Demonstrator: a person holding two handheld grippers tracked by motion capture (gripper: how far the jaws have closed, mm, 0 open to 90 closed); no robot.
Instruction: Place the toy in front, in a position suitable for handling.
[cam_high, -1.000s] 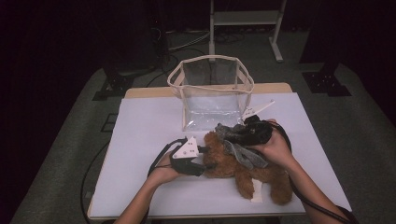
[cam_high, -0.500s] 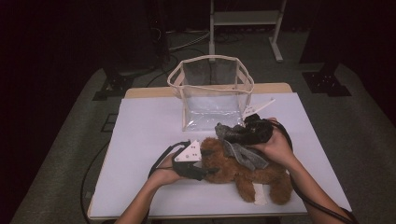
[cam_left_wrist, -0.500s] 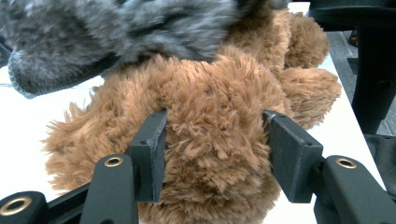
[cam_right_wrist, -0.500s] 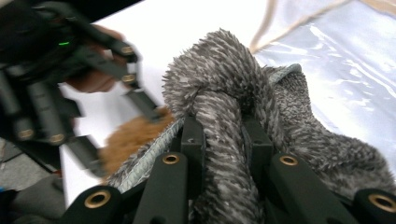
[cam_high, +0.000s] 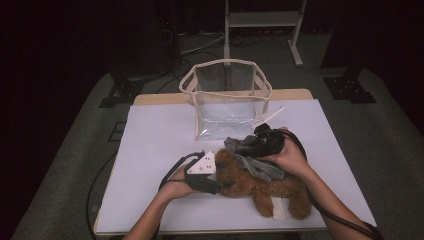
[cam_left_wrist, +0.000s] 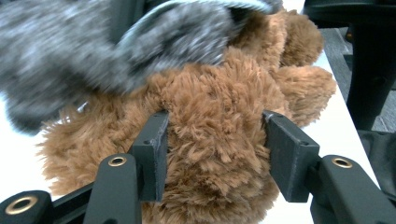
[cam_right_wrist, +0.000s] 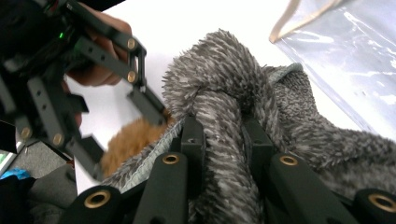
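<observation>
Two grippers are on one soft toy, low and right of centre in the high view. My left gripper (cam_high: 220, 183) has its jaws clamped on the brown teddy bear (cam_high: 265, 187); in the left gripper view the black pads press into the fur on both sides of a plush bulge (cam_left_wrist: 215, 154), and the jaws have just been closing further on it. My right gripper (cam_high: 250, 147) is pinched tight on the grey fleece garment (cam_high: 257, 167) that wraps the bear; in the right gripper view a fold of grey pile (cam_right_wrist: 219, 140) rises squeezed between the two jaws. The bear lies on its side on the white table top (cam_high: 155, 145), head toward the left gripper, legs toward the lower right of the frame, one pale foot sole facing the camera. Just above it, at the middle of the frame, stands a clear plastic tote with cream trim (cam_high: 226, 100), upright and open at the top. The garment's upper edge lies close to the tote's front wall; I cannot tell whether they touch.
</observation>
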